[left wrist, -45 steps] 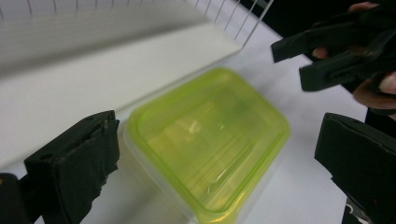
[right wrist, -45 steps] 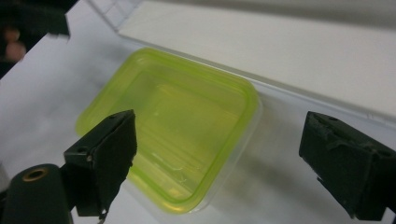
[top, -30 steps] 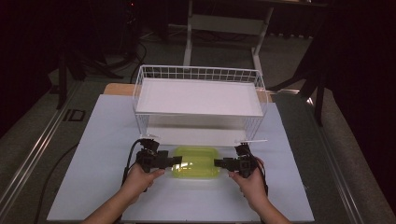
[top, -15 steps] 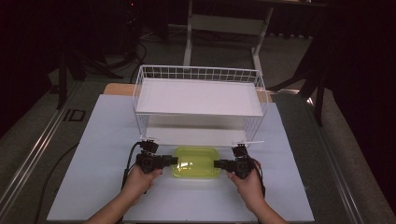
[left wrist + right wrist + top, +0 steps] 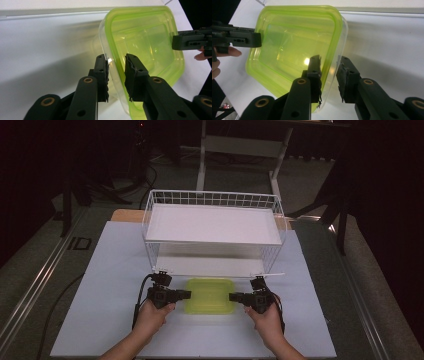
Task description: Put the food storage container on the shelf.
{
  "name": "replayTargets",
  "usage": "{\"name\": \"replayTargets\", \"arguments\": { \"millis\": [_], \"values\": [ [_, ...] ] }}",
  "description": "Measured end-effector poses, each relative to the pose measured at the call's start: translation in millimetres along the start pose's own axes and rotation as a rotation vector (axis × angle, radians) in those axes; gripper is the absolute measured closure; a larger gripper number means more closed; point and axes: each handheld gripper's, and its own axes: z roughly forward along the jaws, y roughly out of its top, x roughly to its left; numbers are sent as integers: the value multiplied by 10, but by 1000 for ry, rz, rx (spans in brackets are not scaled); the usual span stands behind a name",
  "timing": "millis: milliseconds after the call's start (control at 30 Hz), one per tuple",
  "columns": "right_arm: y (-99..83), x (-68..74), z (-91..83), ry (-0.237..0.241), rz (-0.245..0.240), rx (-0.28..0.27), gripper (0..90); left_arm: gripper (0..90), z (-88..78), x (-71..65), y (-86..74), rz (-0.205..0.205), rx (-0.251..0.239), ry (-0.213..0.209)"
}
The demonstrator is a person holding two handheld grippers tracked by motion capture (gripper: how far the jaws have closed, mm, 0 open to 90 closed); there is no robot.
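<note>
A clear tub with a yellow-green lid (image 5: 210, 295) lies on the white board in front of the wire basket. My left gripper (image 5: 187, 294) holds its left end, the jaws straddling the rim (image 5: 116, 60) with a pad (image 5: 103, 72) against the clear wall. At the tub's right end my right gripper (image 5: 232, 296) straddles the rim (image 5: 329, 61) the same way. Both pairs of jaws have just been closing, with the tub's edge between them. The tub (image 5: 150, 42) fills much of the left gripper view; the tub (image 5: 294, 42) does likewise in the right gripper view.
A white wire basket (image 5: 212, 195) with a white shelf stands just behind the tub. The white board (image 5: 100, 270) covers the tabletop, with a bare strip in front of my hands. Dark floor and table legs lie beyond.
Both grippers' jaws have narrowed onto the tub's two ends. The hands shifted only slightly and the tub stays in the same spot.
</note>
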Motion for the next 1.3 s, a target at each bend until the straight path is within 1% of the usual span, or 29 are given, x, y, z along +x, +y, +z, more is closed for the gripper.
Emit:
{"name": "replayTargets", "arguments": {
  "millis": [100, 200, 233, 300, 367, 400, 500, 533, 567, 633, 700, 733, 767, 867, 933, 967, 1100, 1200, 1300],
  "values": [
    [-29, -5, -27, 28, 32, -5, 770, 762, -37, -51, -22, -4, 15, 0],
    [-45, 17, -44, 25, 26, -13, 784, 777, -59, -84, -49, 1, 23, -1],
    [-60, 39, -60, 15, 19, -24, 793, 782, -81, -121, -78, 5, 22, 9],
    [-71, 62, -77, 0, 4, -34, 794, 792, -107, -154, -84, 17, 15, 12],
    [-75, 83, -102, -6, -7, -52, 795, 800, -132, -142, -60, 4, -11, -1],
    [-68, 92, -113, -2, -4, -60, 795, 804, -143, -143, -40, 4, -29, -2],
    [-16, 107, -147, -8, -4, -90, 795, 808, -162, -160, 37, 19, -76, -5],
    [-16, 107, -147, -8, -4, -90, 795, 808, -162, -160, 37, 19, -76, -5],
    [43, 105, -171, -15, 1, -107, 795, 808, -162, -167, 94, 40, -98, -1],
    [98, 94, -181, -14, 9, -116, 795, 808, -148, -166, 151, 41, -124, -3],
    [165, 85, -189, -23, 10, -136, 795, 807, -143, -162, 207, 52, -160, -5],
    [165, 85, -189, -23, 10, -136, 795, 808, -143, -162, 207, 52, -160, -5],
    [229, 74, -198, -23, 20, -159, 794, 809, -146, -152, 270, 62, -195, -12],
    [312, 65, -188, -30, 22, -187, 795, 809, -125, -128, 349, 82, -235, -5],
    [341, 58, -179, -35, 19, -194, 795, 809, -109, -111, 371, 81, -242, -7],
    [399, 47, -158, -46, 17, -203, 794, 808, -72, -84, 404, 86, -255, 0],
    [449, 27, -107, -69, 7, -207, 794, 808, 1, -26, 448, 79, -256, 10],
    [495, -51, -25, -83, 25, -206, 793, 807, 79, 13, 478, 66, -254, 13],
    [498, -91, 22, -93, 28, -209, 793, 807, 152, 54, 512, 66, -255, 22]
  ]
}}
